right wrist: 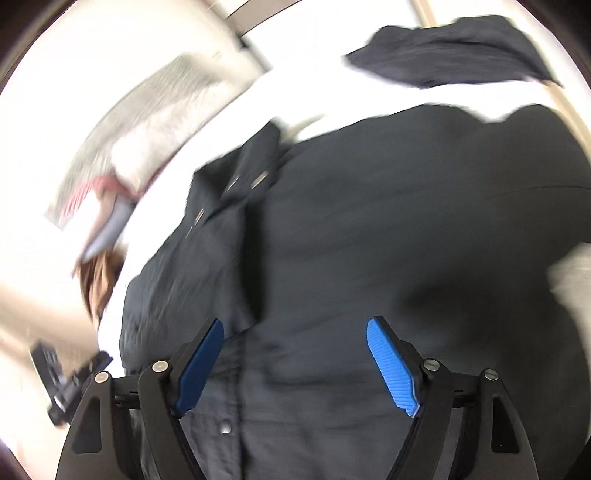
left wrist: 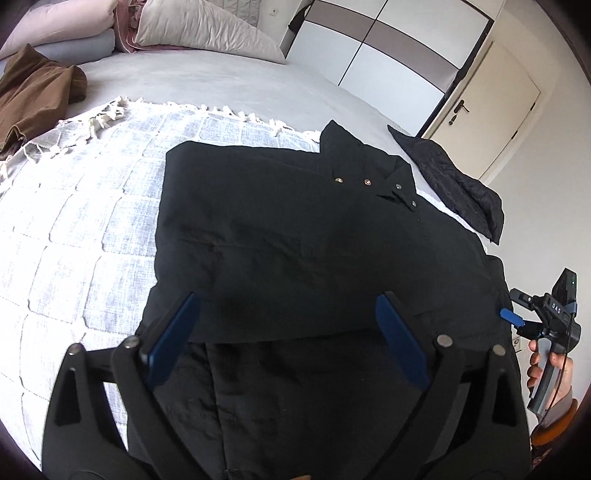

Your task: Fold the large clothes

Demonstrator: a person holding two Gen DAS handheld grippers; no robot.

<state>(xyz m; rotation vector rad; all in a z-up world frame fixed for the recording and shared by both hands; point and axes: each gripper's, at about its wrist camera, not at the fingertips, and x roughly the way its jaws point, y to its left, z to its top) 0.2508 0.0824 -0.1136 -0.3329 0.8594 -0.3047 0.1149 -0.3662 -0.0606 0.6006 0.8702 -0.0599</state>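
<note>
Brown crumpled fabric garment (left wrist: 35,96): far left on the grey bed sheet (left wrist: 229,88), near the pillows.

Pale grey and pink pillows (left wrist: 199,33): stacked at the head of the bed, top left.

White woven throw blanket with a fringed edge (left wrist: 92,206): spread over the sheet; it bears the coat's left portion.

Large black button-front coat (left wrist: 303,236): lies flat on the bed, centre, collar and metal snaps (left wrist: 366,182) towards the far side. An upper layer is folded over the lower part, its straight edge running across just ahead of the left gripper's fingers. The right wrist view is motion-blurred; the same coat (right wrist: 369,221) fills it.

Left gripper (left wrist: 288,339): black frame, blue pads, fingers spread wide above the coat, holding nothing.

Dark quilted garment (left wrist: 458,184): right of the coat, at the bed's edge, apart from it.

White wardrobe with grey panels (left wrist: 388,48) and cream door (left wrist: 491,110): background, right.

Right gripper (left wrist: 515,317): held at the coat's right edge; from its own camera (right wrist: 295,354) the fingers stand wide apart, empty, over the coat.
</note>
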